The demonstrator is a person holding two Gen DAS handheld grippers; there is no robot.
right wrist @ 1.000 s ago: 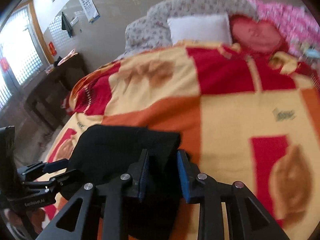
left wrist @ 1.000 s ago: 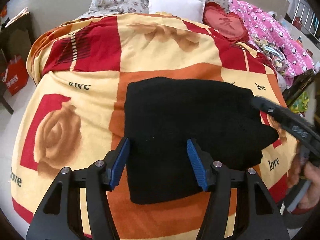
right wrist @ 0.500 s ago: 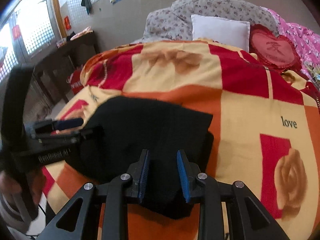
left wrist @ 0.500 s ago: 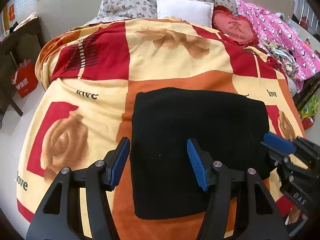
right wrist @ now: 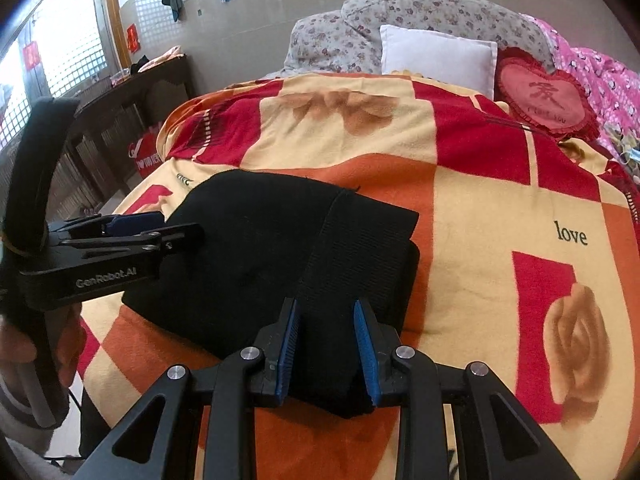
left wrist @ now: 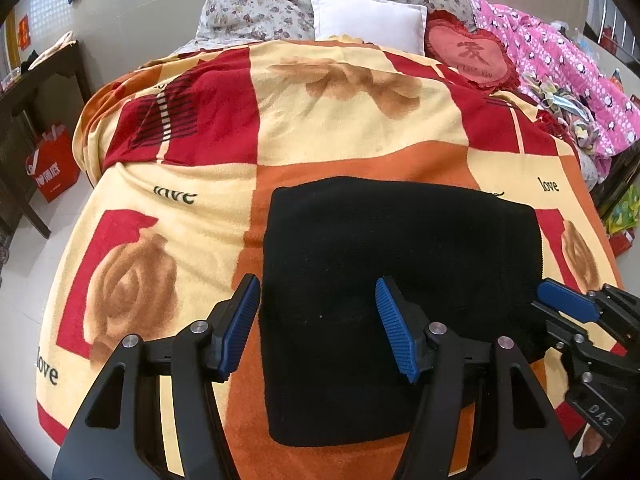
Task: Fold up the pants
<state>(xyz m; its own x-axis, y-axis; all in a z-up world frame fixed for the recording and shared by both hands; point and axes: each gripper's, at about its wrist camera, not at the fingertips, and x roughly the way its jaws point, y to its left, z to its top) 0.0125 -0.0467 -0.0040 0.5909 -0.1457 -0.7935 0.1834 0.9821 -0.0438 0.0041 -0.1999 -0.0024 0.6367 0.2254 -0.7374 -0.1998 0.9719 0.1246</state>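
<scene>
The black pants (left wrist: 400,264) lie folded into a flat rectangle on the patterned blanket (left wrist: 344,120). In the right wrist view the pants (right wrist: 280,260) show a ribbed waistband layer on top at the right. My left gripper (left wrist: 316,324) is open and empty, held above the pants' near left part. My right gripper (right wrist: 327,350) is open with a narrower gap, empty, above the pants' near edge. It shows at the right edge of the left wrist view (left wrist: 576,312). The left gripper shows at the left of the right wrist view (right wrist: 140,228).
A white pillow (left wrist: 368,20), a red heart cushion (left wrist: 474,56) and a pink quilt (left wrist: 568,68) lie at the bed's head and right side. A dark wooden table (right wrist: 132,96) and a red bag (left wrist: 52,168) stand left of the bed.
Both grippers have pulled back from the pants toward the near edge. The pants now lie flat as a neat rectangle, with the right side bulge gone.
</scene>
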